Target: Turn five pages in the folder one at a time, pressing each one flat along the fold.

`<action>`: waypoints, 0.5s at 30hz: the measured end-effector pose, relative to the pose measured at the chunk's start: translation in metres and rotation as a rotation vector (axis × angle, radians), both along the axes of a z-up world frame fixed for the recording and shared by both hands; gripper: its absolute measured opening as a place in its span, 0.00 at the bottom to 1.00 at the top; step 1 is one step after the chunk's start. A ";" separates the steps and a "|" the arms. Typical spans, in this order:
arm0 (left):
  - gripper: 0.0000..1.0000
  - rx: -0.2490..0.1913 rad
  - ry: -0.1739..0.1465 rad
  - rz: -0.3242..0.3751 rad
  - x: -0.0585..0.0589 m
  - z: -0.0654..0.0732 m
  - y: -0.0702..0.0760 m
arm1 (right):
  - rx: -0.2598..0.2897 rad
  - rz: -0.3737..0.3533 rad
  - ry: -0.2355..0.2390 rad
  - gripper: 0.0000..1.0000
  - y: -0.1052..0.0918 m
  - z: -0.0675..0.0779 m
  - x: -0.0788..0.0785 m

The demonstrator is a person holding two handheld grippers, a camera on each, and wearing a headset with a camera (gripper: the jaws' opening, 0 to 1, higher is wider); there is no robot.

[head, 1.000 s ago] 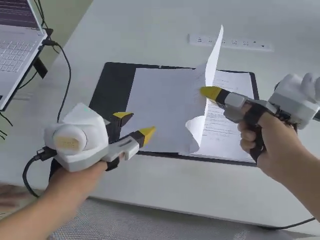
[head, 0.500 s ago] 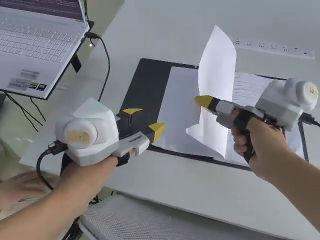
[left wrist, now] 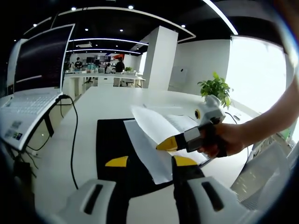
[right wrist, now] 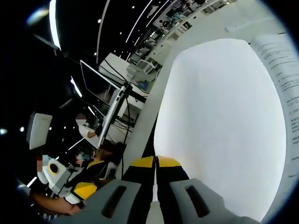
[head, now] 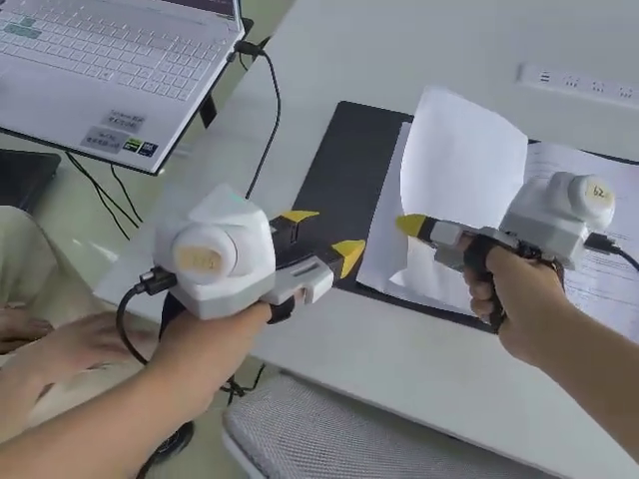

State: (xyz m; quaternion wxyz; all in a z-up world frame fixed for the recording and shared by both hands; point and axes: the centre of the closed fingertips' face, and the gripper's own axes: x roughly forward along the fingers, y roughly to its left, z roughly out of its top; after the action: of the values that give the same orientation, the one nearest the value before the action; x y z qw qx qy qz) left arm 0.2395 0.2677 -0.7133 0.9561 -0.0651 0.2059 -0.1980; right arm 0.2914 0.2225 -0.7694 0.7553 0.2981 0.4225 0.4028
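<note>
Right now your right gripper [head: 411,226] has its yellow tips closed tight on the lower edge of the lifted page [head: 464,170]. The page curves up and away from those tips, blank side toward you. In the right gripper view it spreads broad and white just ahead of the jaws. Beyond the page, on the far side of that gripper, a printed sheet [head: 589,200] lies flat in the black folder [head: 334,170].

Your left gripper [head: 324,237] hangs with its jaws spread apart and nothing between them. The folder's dark left cover lies straight ahead of its tips, and in the left gripper view the right gripper comes in from the right, near those tips.

Both grippers are over a plain white table [head: 329,60]. To the left of the left gripper an open laptop [head: 110,60] sits tilted, with a black cable [head: 270,110] looping down from its corner. Farther out past the right gripper a white power strip [head: 579,85] rests on the table. Below the left gripper is a grey mesh seat [head: 329,439].

Ahead of the left gripper the room is an open office with a dark ceiling set with small lights, a white pillar [left wrist: 161,60], a green plant [left wrist: 216,88] and people at distant desks.
</note>
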 end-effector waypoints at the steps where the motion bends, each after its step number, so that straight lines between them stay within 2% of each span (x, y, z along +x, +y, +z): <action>1: 0.34 0.000 0.004 -0.001 0.000 -0.002 0.000 | -0.011 0.006 0.004 0.00 0.001 -0.003 -0.002; 6: 0.34 -0.002 0.024 -0.007 -0.003 -0.009 0.000 | -0.034 0.014 0.015 0.00 0.002 -0.016 -0.003; 11: 0.34 -0.002 0.037 0.008 -0.006 -0.013 0.005 | -0.060 0.024 0.025 0.00 0.005 -0.028 -0.006; 15: 0.34 -0.005 0.048 0.010 -0.008 -0.017 0.008 | -0.051 0.015 0.041 0.00 0.006 -0.032 -0.007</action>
State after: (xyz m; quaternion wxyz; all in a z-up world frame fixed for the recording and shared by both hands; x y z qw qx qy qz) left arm 0.2312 0.2752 -0.7302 0.9517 -0.0735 0.2280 -0.1921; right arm 0.2844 0.2286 -0.8011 0.7506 0.2837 0.4504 0.3915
